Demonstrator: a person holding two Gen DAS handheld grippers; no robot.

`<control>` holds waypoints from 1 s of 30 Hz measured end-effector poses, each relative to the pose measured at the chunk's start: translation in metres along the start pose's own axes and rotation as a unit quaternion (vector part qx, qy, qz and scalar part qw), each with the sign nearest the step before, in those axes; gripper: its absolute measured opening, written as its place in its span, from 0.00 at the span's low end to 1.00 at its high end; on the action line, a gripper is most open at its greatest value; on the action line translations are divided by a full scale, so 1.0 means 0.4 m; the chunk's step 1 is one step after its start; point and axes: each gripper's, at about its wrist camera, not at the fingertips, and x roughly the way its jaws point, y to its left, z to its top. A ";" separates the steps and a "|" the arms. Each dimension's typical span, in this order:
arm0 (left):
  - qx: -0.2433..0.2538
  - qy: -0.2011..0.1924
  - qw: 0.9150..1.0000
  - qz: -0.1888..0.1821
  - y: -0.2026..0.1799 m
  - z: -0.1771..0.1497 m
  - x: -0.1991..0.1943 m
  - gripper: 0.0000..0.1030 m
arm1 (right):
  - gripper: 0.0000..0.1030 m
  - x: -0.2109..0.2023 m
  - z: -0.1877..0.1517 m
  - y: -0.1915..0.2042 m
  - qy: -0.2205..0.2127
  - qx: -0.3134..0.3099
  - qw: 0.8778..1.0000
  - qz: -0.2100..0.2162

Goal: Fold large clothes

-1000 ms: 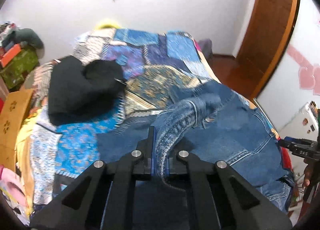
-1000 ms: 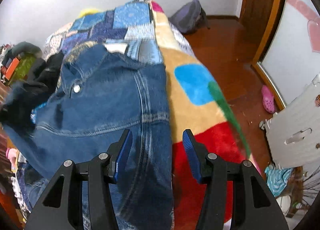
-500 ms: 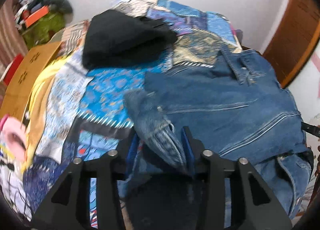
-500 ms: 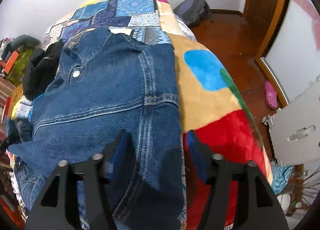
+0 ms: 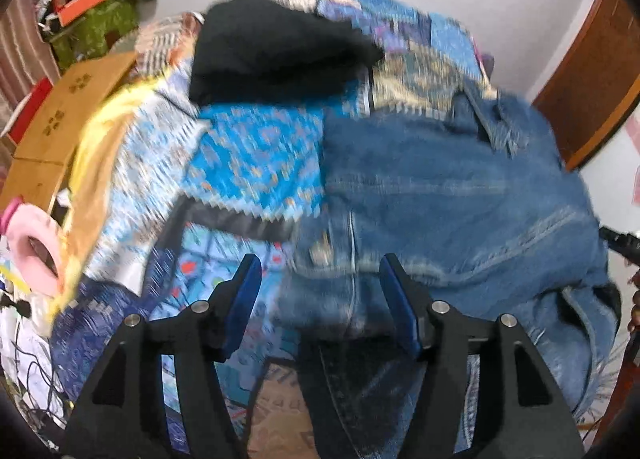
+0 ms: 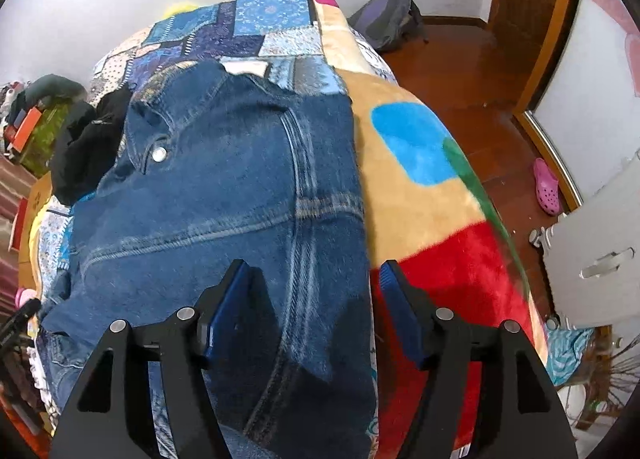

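Note:
A blue denim jacket [image 5: 440,187] lies spread on the bed, its metal button [image 6: 159,155] facing up. My left gripper [image 5: 320,271] hangs over the jacket's near left edge. Its jaws are opening, with a loose bunch of denim lying between them and neither pad pressing on it. My right gripper [image 6: 314,271] stands open over the denim jacket [image 6: 224,187] at its right edge, which lies below the gap between the blue pads. The jacket's bottom hem is hidden under both grippers.
A black garment [image 5: 272,55] is heaped on the patchwork bedspread [image 5: 256,155] beyond the jacket. A plush multicoloured blanket [image 6: 420,195] covers the bed's right side. A cardboard box [image 5: 68,115] stands left of the bed; a backpack [image 6: 392,19] and a pink shoe [image 6: 546,183] lie on the wooden floor.
My left gripper carried a denim fold down and across, then opened and let it drop. The right jaws widened a little; the jacket now lies flatter.

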 end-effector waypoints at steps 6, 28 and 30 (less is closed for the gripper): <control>-0.029 -0.033 0.999 0.001 0.054 0.122 -0.015 0.68 | 0.62 -0.024 0.063 0.005 -0.025 0.004 1.000 0.016; -0.125 0.207 0.954 -0.174 0.066 0.190 0.460 0.69 | 0.44 0.214 0.145 -0.077 0.083 0.081 0.985 0.124; -0.121 0.199 0.957 -0.175 0.061 0.191 0.462 0.68 | 0.34 0.213 0.146 -0.073 0.077 0.089 0.985 0.124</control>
